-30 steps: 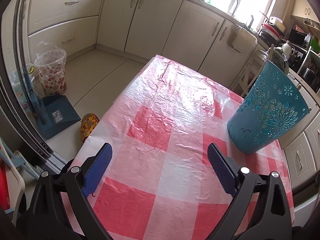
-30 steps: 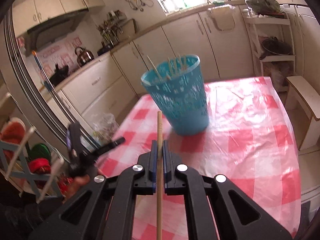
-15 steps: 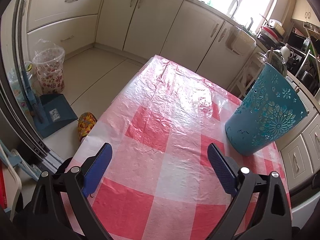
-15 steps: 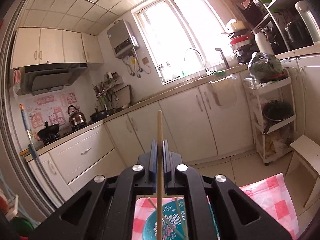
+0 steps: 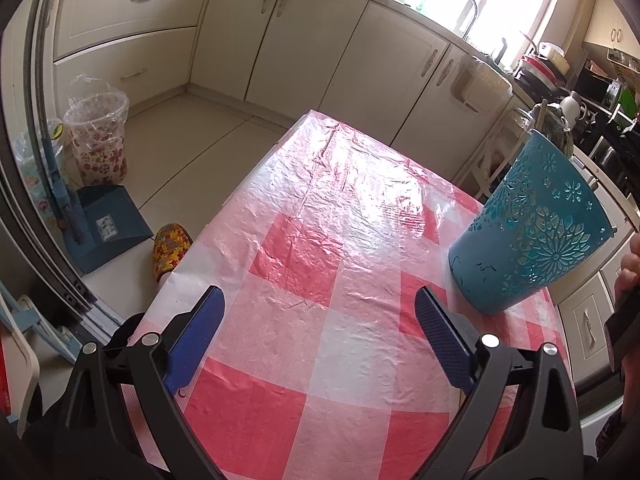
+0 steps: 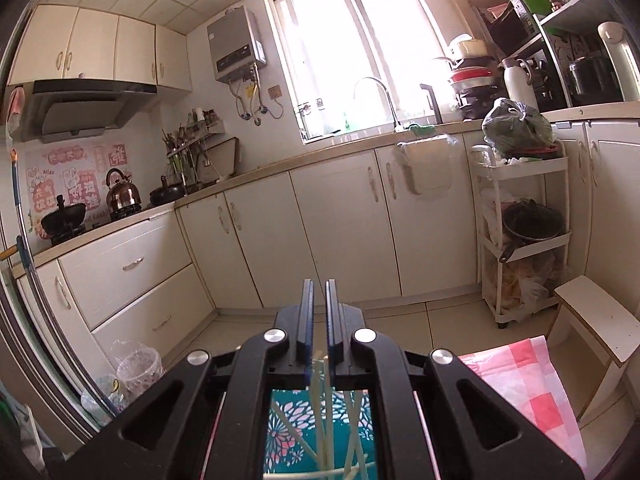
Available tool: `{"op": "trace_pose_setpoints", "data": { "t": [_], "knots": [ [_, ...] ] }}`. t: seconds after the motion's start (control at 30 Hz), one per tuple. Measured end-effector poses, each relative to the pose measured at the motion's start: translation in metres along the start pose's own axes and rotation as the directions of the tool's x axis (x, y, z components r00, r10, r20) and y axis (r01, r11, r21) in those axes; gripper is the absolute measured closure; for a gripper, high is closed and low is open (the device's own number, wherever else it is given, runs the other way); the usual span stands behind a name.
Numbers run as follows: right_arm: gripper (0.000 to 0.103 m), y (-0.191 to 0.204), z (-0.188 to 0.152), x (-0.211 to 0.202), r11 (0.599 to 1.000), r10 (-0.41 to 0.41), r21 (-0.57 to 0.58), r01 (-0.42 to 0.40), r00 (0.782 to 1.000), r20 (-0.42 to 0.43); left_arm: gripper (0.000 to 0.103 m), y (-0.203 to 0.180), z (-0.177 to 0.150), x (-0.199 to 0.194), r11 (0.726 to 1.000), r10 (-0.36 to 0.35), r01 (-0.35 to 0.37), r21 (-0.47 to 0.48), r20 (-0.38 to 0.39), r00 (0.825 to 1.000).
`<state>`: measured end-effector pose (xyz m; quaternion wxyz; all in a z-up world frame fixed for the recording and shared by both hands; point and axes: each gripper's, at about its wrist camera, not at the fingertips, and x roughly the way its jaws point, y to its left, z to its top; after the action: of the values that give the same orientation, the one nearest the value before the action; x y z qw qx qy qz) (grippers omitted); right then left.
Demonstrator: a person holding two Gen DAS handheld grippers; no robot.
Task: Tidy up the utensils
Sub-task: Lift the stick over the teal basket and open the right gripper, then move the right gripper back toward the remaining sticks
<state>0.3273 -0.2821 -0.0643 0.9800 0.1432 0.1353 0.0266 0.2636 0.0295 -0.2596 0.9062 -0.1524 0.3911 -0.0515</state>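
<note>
Chopsticks (image 6: pixel 325 420) stand in the teal holder (image 5: pixel 532 232) at three o'clock on our counter (image 5: pixel 320 240). Right gripper (image 6: pixel 319 312) jaws nearly together, holding nothing; left gripper (image 5: pixel 320 320) jaws wide apart. No loose utensils visible; task looks nearly done.

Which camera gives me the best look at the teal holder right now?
Left wrist: the teal holder shows whole, standing on the checked tablecloth. Right wrist only catches a strip of its inside, with chopsticks, below the right gripper.
</note>
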Motion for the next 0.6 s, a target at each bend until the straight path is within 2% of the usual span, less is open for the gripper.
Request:
{"op": "trace_pose_setpoints", "data": {
  "t": [0.1,0.17,0.23,0.37,0.47,0.53,0.6],
  "knots": [
    [0.079,0.002,-0.005,-0.022,1.000,0.010,-0.021,-0.010,1.000,0.001,0.011,-0.001,0.000,0.000,1.000,0.007,-0.007,0.001,0.000,1.000],
    [0.077,0.001,-0.008,-0.043,1.000,0.015,-0.026,-0.015,1.000,0.008,0.011,0.000,0.000,0.000,1.000,0.010,-0.010,0.000,-0.001,1.000],
    [0.069,-0.001,-0.016,-0.065,1.000,0.006,-0.024,-0.006,1.000,0.005,0.011,0.000,0.000,0.001,1.000,0.014,-0.014,-0.001,-0.002,1.000],
    [0.066,-0.008,-0.059,-0.102,1.000,-0.014,0.009,0.015,0.994,-0.104,0.011,-0.001,0.000,0.001,1.000,0.023,-0.023,0.001,-0.006,1.000],
    [0.066,-0.008,-0.109,-0.107,1.000,-0.011,0.024,0.019,0.960,-0.280,0.011,-0.002,-0.001,0.002,1.000,0.031,-0.031,0.003,-0.010,0.999],
    [0.067,-0.003,-0.137,-0.101,0.999,-0.004,0.028,0.016,0.922,-0.388,0.011,-0.002,-0.001,0.002,0.999,0.035,-0.035,0.003,-0.012,0.999],
    [0.070,0.006,-0.160,-0.090,0.999,0.028,0.044,-0.008,0.873,-0.487,0.011,-0.003,-0.001,0.002,0.999,0.035,-0.035,0.003,-0.012,0.999]
  ]
}}
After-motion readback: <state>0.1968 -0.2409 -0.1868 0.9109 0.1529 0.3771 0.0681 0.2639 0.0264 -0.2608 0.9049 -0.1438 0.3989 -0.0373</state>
